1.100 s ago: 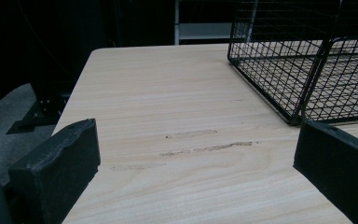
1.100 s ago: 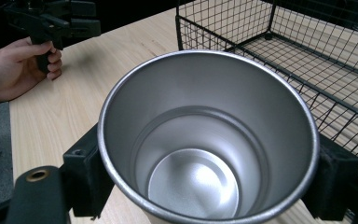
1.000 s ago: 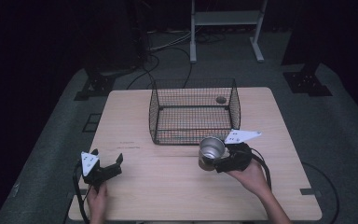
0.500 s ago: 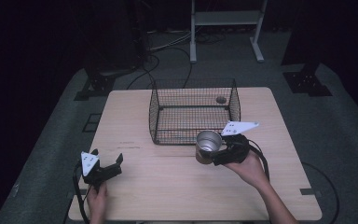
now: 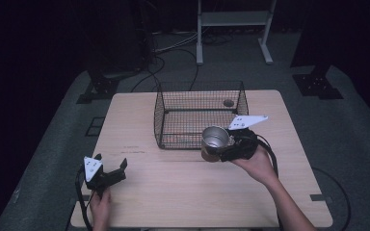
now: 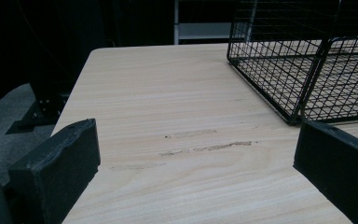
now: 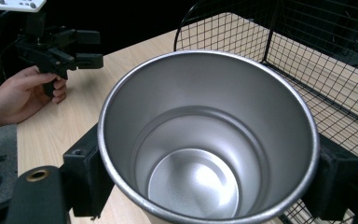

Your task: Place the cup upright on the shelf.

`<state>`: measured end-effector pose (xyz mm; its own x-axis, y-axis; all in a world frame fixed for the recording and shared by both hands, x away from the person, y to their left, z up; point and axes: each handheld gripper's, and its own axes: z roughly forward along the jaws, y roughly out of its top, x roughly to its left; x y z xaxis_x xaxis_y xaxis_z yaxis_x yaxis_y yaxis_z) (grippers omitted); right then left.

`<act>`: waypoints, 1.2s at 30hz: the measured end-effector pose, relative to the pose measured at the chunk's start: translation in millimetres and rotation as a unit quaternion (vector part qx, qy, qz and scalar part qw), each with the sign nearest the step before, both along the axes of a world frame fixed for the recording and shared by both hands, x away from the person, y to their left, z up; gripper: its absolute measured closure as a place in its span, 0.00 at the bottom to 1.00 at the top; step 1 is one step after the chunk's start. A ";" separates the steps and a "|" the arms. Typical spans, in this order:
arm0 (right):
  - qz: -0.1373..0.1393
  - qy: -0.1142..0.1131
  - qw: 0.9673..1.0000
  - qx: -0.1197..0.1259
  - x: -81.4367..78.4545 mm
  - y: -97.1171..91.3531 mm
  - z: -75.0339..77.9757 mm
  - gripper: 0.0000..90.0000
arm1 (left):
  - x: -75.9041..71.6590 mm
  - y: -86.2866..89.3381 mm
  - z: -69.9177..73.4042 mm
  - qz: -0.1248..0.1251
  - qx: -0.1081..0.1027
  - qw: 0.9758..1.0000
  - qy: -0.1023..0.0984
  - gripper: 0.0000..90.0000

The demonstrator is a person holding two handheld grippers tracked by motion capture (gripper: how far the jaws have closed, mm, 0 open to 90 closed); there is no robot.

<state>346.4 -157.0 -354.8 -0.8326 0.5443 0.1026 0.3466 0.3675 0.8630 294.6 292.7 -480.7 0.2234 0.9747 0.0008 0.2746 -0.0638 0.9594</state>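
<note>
Right tongs (image 5: 221, 148) clamp steel cup (image 5: 215, 138) beside wire basket (image 5: 197, 115); left tongs (image 5: 118, 169) agape, idle on worktop (image 5: 173, 192). Risk: smooth cup slipping; rim snagging mesh.

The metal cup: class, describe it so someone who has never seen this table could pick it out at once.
Start at the wooden table and find the black wire basket near its far edge. Just in front of the basket's near right corner, the right gripper clamps a metal cup. It is the one shiny, round, open-topped thing here, and it is empty inside.
</note>
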 end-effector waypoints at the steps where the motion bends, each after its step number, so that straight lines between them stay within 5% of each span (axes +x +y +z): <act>1: 0.002 -0.002 1.000 -0.002 1.3 0.4 1.4 0.20 | 0.0 0.3 0.1 0.000 0.002 1.000 0.000 0.00; 36: 0.013 -0.016 1.000 -0.018 30.2 27.0 39.5 0.20 | 0.2 0.5 -0.1 -0.002 -0.001 1.000 -0.001 0.00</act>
